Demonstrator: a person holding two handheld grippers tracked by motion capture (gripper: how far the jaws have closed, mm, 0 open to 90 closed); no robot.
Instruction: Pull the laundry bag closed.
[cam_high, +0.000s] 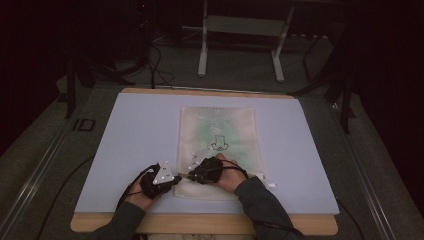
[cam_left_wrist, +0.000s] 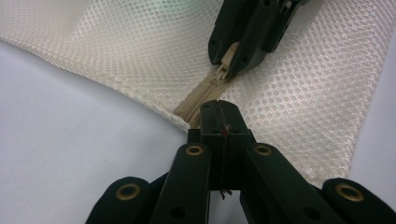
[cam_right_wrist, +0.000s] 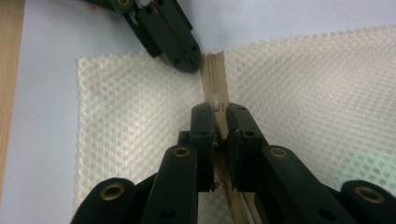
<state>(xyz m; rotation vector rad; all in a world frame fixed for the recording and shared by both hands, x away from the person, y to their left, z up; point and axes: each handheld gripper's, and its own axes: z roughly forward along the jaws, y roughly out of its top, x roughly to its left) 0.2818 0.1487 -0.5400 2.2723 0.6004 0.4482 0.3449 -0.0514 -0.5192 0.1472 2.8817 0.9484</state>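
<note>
Pinching zipper (cam_right_wrist: 215, 79) ends: left claw (cam_left_wrist: 219, 122), right claw (cam_right_wrist: 220, 122), facing.

In the high view the zipper is too small to make out, and the right hand (cam_high: 226, 175) covers the near part of the mesh bag (cam_high: 220, 125). In the left gripper view the left gripper (cam_left_wrist: 219, 122) hides the zipper's (cam_left_wrist: 201, 95) end. In the right gripper view the zipper pull (cam_right_wrist: 219, 122) sits half hidden inside the right gripper (cam_right_wrist: 218, 128).
</note>
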